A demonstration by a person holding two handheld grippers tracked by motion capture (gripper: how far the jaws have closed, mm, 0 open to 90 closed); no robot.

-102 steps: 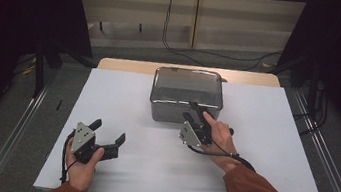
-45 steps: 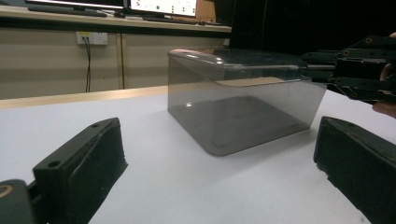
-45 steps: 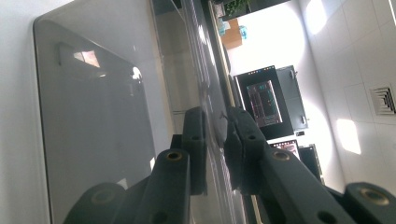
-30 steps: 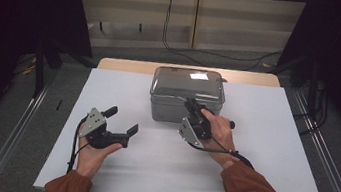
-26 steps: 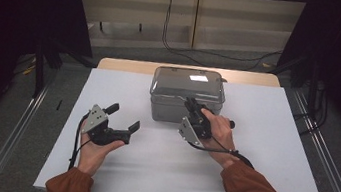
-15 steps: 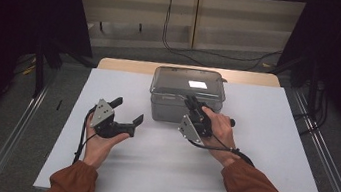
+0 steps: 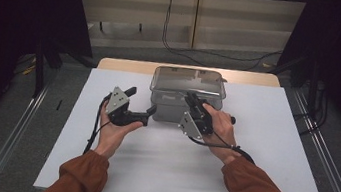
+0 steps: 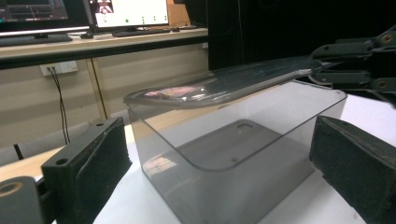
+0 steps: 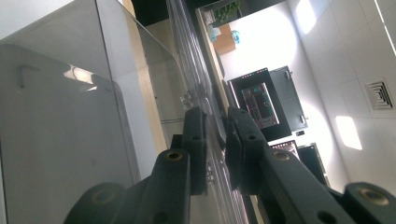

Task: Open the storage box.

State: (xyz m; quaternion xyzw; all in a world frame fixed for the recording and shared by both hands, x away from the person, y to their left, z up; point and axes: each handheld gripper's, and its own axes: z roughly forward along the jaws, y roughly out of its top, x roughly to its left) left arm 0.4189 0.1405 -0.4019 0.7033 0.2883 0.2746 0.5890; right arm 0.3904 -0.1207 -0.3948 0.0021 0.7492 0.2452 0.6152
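A clear grey plastic box (image 7: 183, 107) stands at the far middle of the white table cover (image 7: 261, 154), under a clear lid (image 7: 188, 80). My right gripper (image 7: 191, 99) is at the box's front edge, shut on the lid's rim; in the right gripper view the two pads (image 9: 215, 140) pinch the thin rim beside the box wall (image 9: 56, 140). The left gripper view shows the lid (image 8: 219, 86) tilted, its right side raised off the box (image 8: 233, 172) by the right gripper (image 8: 327, 70). My left gripper (image 7: 141, 100) is open just left of the box, and its jaws (image 8: 219, 140) stand wide with the box between them, not touching.
The wooden table edge (image 7: 127, 64) shows behind the cover. Metal rails (image 7: 17, 130) run along the floor on both sides, and cables (image 7: 168, 25) hang at the back wall. A desk with monitors (image 8: 126, 11) stands far behind the box.
My left gripper has moved up and to the right across the cover, from its left part to beside the box. The right gripper has stayed at the box's front edge.
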